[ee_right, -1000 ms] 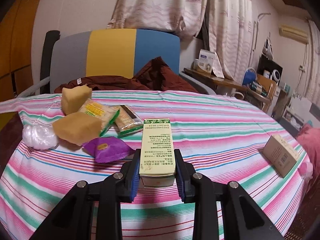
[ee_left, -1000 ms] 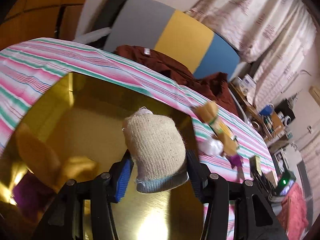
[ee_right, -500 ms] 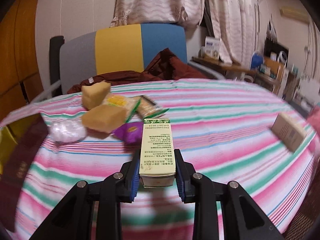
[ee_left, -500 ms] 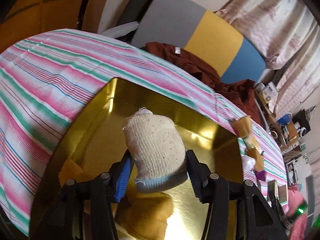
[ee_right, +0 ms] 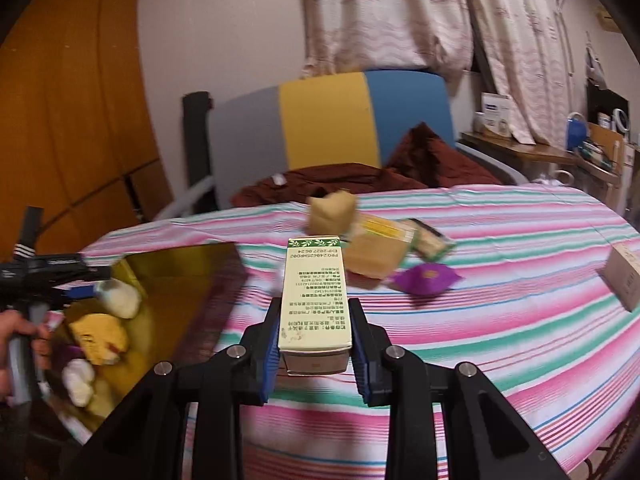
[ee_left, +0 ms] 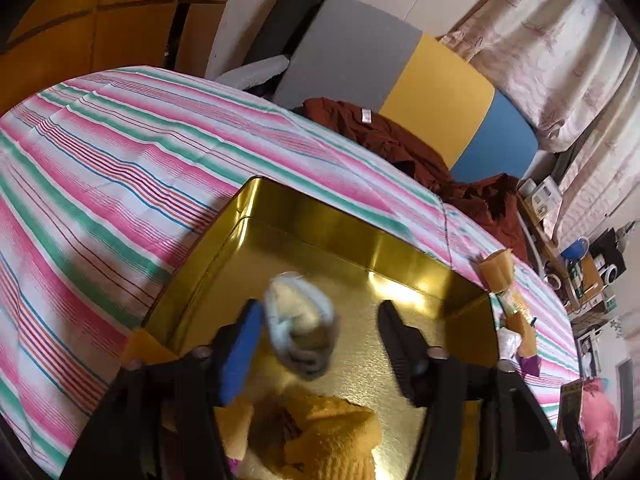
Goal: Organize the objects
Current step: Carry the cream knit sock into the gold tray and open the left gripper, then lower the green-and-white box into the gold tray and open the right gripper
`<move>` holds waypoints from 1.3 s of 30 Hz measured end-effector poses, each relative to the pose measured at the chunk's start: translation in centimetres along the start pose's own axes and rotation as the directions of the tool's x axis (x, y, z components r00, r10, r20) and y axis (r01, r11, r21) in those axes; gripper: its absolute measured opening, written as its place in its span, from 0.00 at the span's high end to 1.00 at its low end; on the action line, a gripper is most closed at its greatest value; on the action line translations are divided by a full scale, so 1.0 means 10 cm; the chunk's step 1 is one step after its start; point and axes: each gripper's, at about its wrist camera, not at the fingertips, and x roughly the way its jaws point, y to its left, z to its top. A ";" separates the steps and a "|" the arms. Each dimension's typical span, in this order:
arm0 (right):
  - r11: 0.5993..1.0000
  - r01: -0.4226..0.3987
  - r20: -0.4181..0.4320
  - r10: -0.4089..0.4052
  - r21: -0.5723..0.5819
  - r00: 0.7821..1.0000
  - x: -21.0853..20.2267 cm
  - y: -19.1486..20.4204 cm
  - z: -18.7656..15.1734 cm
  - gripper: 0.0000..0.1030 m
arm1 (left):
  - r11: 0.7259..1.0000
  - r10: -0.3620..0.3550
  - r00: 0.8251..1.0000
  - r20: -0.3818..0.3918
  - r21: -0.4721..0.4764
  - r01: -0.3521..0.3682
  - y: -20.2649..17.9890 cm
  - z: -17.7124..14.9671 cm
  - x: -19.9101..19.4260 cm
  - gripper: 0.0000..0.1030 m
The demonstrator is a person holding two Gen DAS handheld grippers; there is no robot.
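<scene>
Two grippers at work: left gripper (ee_left: 320, 344) opening its jaws over the gold tin (ee_left: 304, 216), rolled sock (ee_left: 300, 332) dropping free between them for storage, while right gripper (ee_right: 314, 344) pinches the carton (ee_right: 314, 300), tin at nine o'clock.

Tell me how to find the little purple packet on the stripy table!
Look at the striped tablecloth, then the heap of snack packets in front of the grey, yellow and blue chair. The purple packet lies at the heap's near edge. It is the only purple, pillow-shaped one; its neighbours are tan, yellow or green.
</scene>
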 end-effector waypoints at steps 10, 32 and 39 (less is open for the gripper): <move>0.970 -0.210 -0.084 0.201 -0.122 0.976 0.10 0.77 -0.01 0.71 | 0.987 -0.144 0.979 0.145 -0.048 0.153 0.06 -0.30 -0.56 0.06; 0.940 -0.299 -0.429 0.205 -0.164 0.880 1.44 1.87 0.18 0.66 | 0.994 -0.056 0.981 0.187 -0.082 0.072 0.33 -0.58 -0.85 0.06; 0.961 -0.275 -0.404 0.236 -0.041 0.884 1.42 1.72 0.25 0.60 | 0.992 -0.049 0.983 0.176 -0.105 0.069 0.37 -0.57 -0.84 0.06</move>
